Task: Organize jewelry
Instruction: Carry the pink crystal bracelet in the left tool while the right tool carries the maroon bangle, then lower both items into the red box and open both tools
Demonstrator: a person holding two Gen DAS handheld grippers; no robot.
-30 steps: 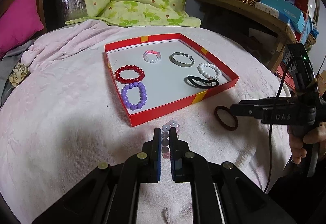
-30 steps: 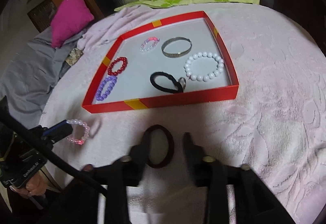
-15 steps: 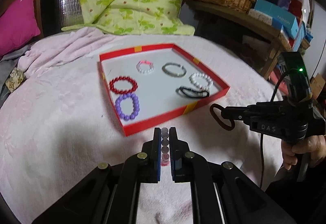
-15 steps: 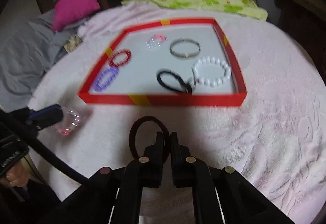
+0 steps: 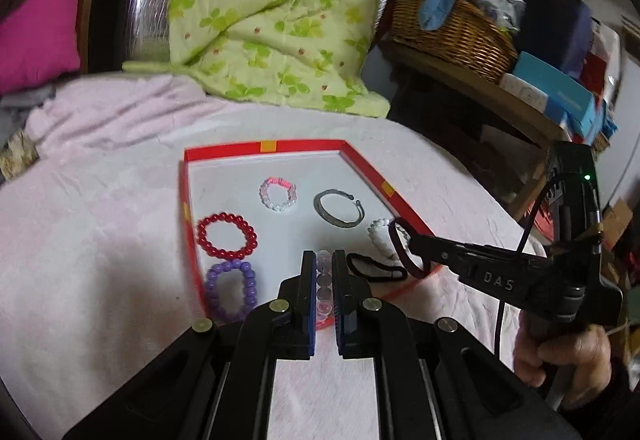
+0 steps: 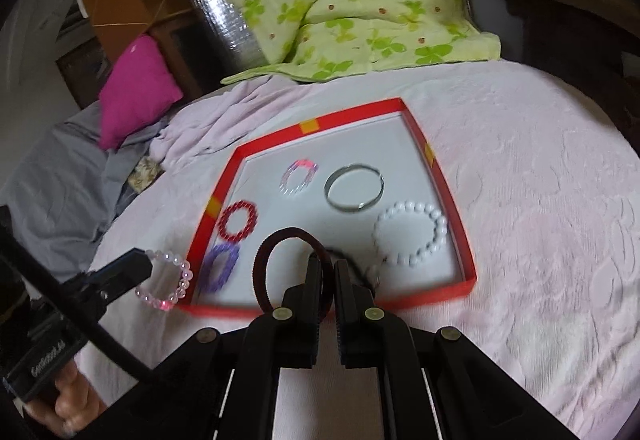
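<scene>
My left gripper (image 5: 323,260) is shut on a clear and pink bead bracelet (image 5: 323,290), held above the near edge of the red tray (image 5: 304,145). My right gripper (image 6: 328,268) is shut on a dark maroon hair band (image 6: 262,260), which hangs over the tray's front rim (image 6: 424,296). The left wrist view shows that band (image 5: 391,236) at the tray's right corner. In the tray lie a red bead bracelet (image 5: 227,236), a purple one (image 5: 231,292), a pink-white one (image 5: 278,195), a silver bangle (image 5: 339,213), a white bead bracelet (image 6: 410,236) and a black hair tie (image 5: 374,268).
A pale pink blanket (image 6: 540,199) covers the round surface under the tray. Behind it lie a green floral quilt (image 5: 260,7) and a magenta cushion (image 6: 136,87). A wicker basket (image 5: 452,27) and boxes stand on a shelf to the right. A hand (image 5: 568,368) holds the right gripper's handle.
The right gripper's jaws closed on the maroon hair band and lifted it off the blanket. Both grippers rose and moved forward to the tray's front edge with their pieces.
</scene>
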